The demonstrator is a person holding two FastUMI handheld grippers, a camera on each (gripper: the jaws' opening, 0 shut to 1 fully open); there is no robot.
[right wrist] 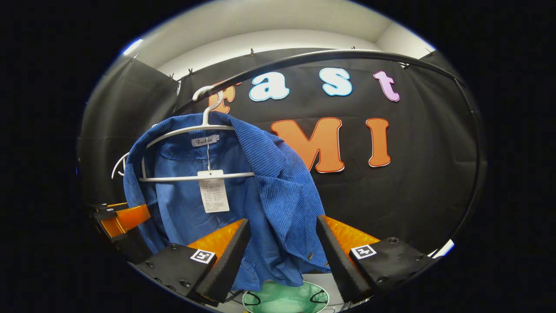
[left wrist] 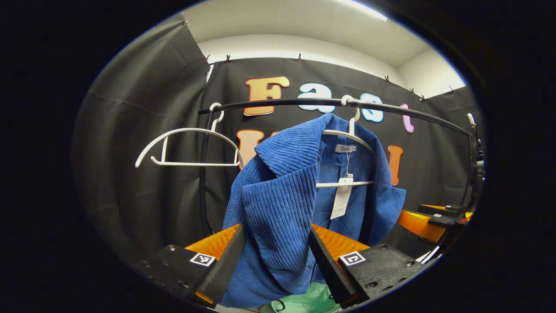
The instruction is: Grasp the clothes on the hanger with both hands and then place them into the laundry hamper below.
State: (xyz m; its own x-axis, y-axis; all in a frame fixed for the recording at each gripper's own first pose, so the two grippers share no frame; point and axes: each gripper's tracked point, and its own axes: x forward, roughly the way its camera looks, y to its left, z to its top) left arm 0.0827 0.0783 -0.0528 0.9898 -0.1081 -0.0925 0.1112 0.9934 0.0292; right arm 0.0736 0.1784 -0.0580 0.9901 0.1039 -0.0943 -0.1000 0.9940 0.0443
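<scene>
The pale green laundry hamper (right wrist: pixel 284 299) sits below the rail, its round rim with black handles seen between the right gripper's fingers; what lies inside it, if anything, cannot be told. In the left gripper view only a green sliver of it (left wrist: pixel 306 301) shows under the cloth.

The blue ribbed corduroy jacket (left wrist: pixel 282 208) hangs on a white plastic hanger (left wrist: pixel 349 139) hooked over the curved black metal rail (left wrist: pixel 304 102), with a white paper tag (left wrist: pixel 342 196) dangling inside the open front. The left gripper (left wrist: pixel 278 261) stands spread wide, one front panel of the jacket hanging between its fingers; contact with the cloth cannot be made out. The right gripper (right wrist: pixel 282 256) is likewise spread, with the jacket's other front panel (right wrist: pixel 282 204) hanging down between its fingers.

The left gripper view also shows a second, bare white hanger (left wrist: pixel 186 145) further along the rail, and the right gripper (left wrist: pixel 428 221) off to the side beyond the jacket. The right gripper view shows the left gripper (right wrist: pixel 124 219) beside the jacket's far edge and the tag (right wrist: pixel 213 191) face-on.
</scene>
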